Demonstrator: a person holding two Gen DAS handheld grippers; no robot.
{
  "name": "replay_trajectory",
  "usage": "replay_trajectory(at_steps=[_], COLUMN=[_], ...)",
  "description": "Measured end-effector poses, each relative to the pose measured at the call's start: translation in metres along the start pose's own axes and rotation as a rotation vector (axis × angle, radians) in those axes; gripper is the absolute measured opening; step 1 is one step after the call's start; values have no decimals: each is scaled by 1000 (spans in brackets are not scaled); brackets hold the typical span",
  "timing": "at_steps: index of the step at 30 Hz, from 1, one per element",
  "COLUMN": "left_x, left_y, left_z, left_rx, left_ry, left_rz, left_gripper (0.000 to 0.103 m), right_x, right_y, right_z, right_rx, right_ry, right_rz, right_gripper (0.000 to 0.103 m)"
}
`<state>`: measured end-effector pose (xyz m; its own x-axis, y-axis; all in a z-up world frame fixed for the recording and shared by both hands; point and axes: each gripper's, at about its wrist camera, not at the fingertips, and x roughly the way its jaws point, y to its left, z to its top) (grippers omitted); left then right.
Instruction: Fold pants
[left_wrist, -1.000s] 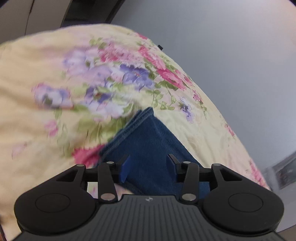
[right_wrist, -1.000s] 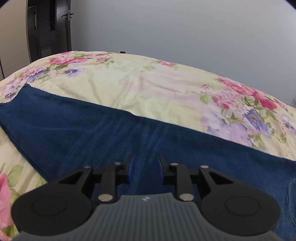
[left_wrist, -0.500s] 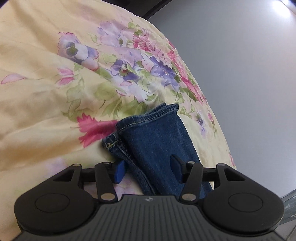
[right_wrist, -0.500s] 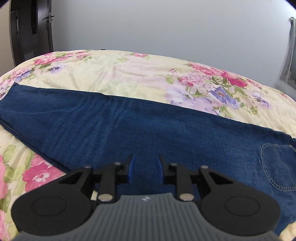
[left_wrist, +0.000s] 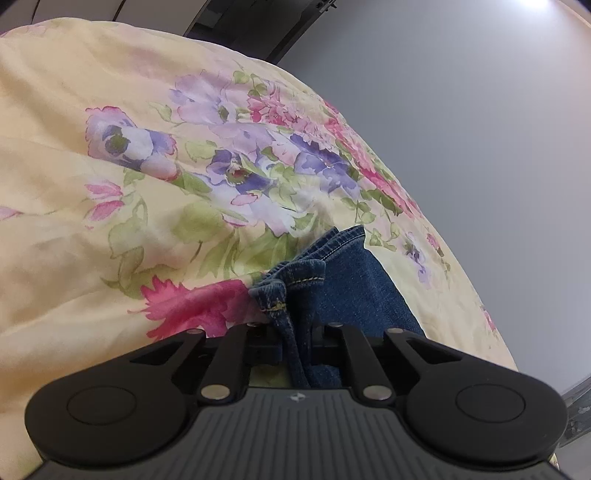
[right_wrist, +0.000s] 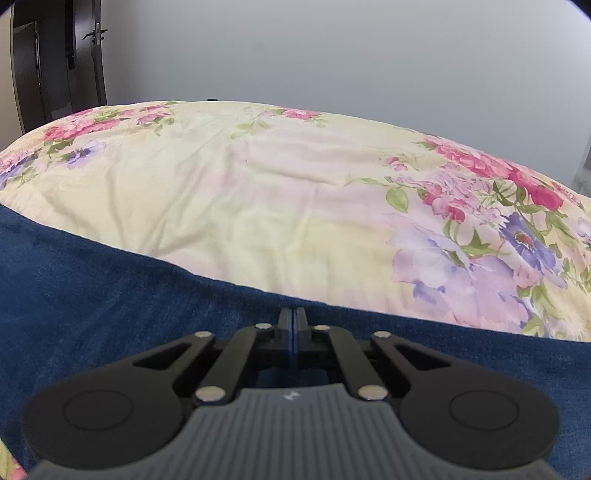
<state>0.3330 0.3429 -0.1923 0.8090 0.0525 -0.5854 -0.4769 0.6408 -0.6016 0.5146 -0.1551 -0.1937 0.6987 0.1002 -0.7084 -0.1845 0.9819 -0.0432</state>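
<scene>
Dark blue denim pants (right_wrist: 110, 295) lie flat across a floral bed cover (right_wrist: 258, 203). In the left wrist view only the end of a pant leg (left_wrist: 354, 280) shows, its stitched hem (left_wrist: 295, 277) bunched upward. My left gripper (left_wrist: 297, 328) is closing its jaws, and the pads pinch the hem fabric between them. In the right wrist view my right gripper (right_wrist: 292, 314) is shut, fingers pressed together, low over the denim near the far edge of the pants. No fabric shows between its fingers.
The yellow cover with pink and purple flowers (left_wrist: 110, 221) spreads wide beyond the pants. A grey wall (right_wrist: 332, 55) stands behind the bed. A dark door (right_wrist: 55, 66) is at the far left. The bed's edge falls away on the right in the left wrist view.
My left gripper's jaws have come together on the leg hem, which now bunches up. My right gripper has shut and shifted along the pants; the back pocket seen earlier is out of view.
</scene>
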Motion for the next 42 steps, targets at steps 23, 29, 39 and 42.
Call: replay_trajectory(at_steps=[23, 29, 39, 42], left_x=[-63, -92, -179, -200], left_y=[-92, -142, -321, -382], left_z=[29, 33, -26, -61], left_rx=[175, 242, 483, 558], left_ry=[-50, -68, -161, -172], left_rz=[-113, -127, -296, -330], left_gripper=[5, 5, 5, 5], right_x=[-128, -129, -216, -239], right_y=[23, 10, -79, -118], right_z=[-121, -112, -119, -127], right_rx=[111, 193, 250, 289], right_ry=[138, 159, 35, 1], right_rz=[63, 84, 34, 25], right_gripper=[0, 0, 0, 0])
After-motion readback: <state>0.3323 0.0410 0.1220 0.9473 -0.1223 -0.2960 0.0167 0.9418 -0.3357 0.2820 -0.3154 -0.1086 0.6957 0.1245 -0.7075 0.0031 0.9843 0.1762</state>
